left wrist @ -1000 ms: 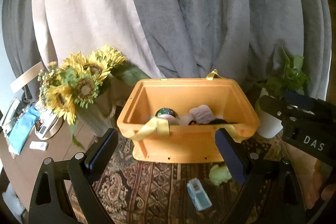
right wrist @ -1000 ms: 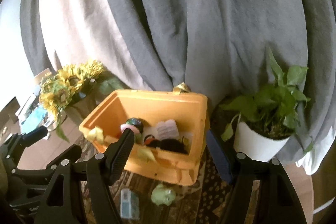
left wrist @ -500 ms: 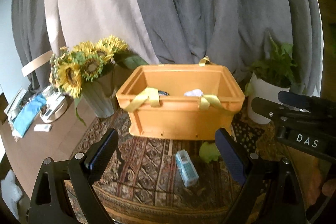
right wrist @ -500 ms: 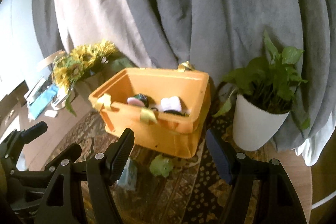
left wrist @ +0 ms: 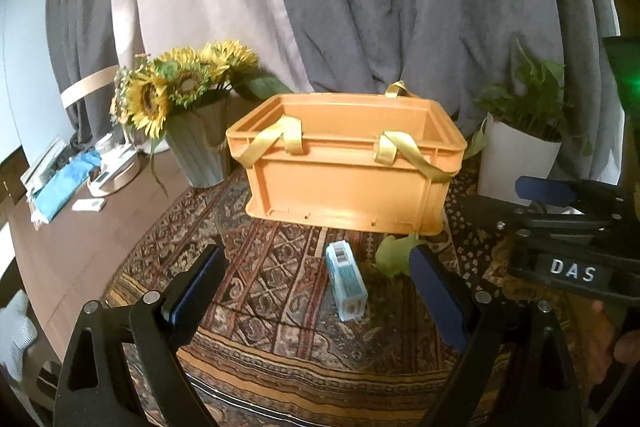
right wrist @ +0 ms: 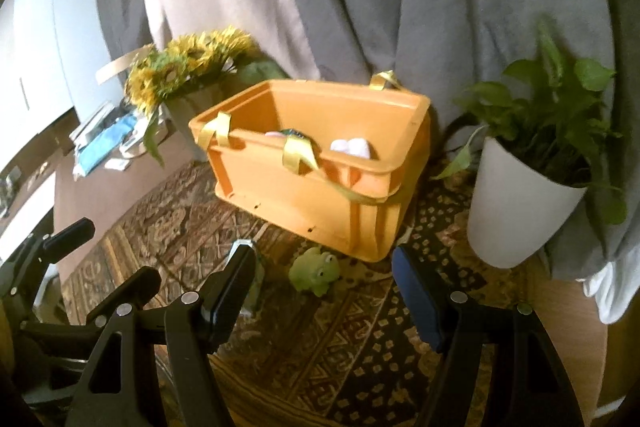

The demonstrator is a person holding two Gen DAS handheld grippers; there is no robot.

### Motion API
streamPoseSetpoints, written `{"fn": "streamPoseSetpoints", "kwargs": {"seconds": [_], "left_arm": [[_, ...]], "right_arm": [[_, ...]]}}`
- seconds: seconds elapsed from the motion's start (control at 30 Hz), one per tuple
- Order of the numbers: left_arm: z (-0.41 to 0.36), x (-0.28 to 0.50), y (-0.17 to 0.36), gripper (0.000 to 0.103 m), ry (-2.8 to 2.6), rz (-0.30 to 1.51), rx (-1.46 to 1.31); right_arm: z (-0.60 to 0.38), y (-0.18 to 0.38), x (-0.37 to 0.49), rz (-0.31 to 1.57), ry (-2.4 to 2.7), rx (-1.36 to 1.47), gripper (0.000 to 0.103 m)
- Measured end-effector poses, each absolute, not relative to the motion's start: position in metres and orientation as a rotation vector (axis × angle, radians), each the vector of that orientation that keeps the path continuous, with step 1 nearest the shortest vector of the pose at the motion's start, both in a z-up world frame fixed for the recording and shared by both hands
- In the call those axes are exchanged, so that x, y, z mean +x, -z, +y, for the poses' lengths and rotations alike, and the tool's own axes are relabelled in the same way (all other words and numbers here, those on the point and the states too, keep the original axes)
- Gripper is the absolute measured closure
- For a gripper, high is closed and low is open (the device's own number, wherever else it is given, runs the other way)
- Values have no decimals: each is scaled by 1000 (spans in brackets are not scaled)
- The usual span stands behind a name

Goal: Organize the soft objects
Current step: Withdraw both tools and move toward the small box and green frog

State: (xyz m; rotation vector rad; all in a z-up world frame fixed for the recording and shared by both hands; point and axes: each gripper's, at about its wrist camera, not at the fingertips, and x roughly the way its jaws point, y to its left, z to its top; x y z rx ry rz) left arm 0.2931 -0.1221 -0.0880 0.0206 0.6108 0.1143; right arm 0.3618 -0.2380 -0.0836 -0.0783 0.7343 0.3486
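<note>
An orange crate (left wrist: 344, 183) (right wrist: 304, 187) with yellow straps stands on a patterned rug. Soft items show over its rim in the right wrist view, among them a white one (right wrist: 352, 147). In front of the crate lie a green frog toy (right wrist: 314, 271) (left wrist: 394, 253) and a light-blue carton (left wrist: 346, 279). My left gripper (left wrist: 316, 291) hangs open above the rug, with the carton between its fingers' lines but untouched. Over the frog side, my right gripper (right wrist: 324, 291) stands open and holds nothing. From the left wrist view the right gripper's body (left wrist: 568, 227) shows at the right.
A grey pot of sunflowers (left wrist: 180, 99) stands left of the crate. A white pot with a green plant (right wrist: 532, 187) stands to its right. Papers and a blue cloth (left wrist: 64, 183) lie on the brown table at far left. Grey and beige curtains hang behind.
Both grippers have sunk and drawn back from the crate; its inside is now mostly hidden from the left view. The frog and carton sit higher in frame. Both stay open.
</note>
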Motion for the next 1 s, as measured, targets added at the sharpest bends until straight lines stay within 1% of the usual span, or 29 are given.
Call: {"fn": "streamPoseSetpoints", "kwargs": {"seconds": [0.3, 0.5, 0.6, 0.83, 1.0], "left_arm": [[-134, 298, 111, 9, -156, 605, 10], [-143, 307, 126, 12, -196, 613, 24], [-146, 316, 135, 13, -209, 646, 22], [-146, 332, 156, 18, -237, 721, -3], [-144, 341, 170, 23, -241, 764, -13]], "right_arm": [[-238, 117, 382, 780, -463, -114, 32], [-241, 136, 396, 813, -506, -135, 32], [-240, 143, 404, 817, -528, -168, 32], [-229, 158, 420, 815, -619, -265, 32], [-224, 172, 428, 840, -660, -278, 33]]}}
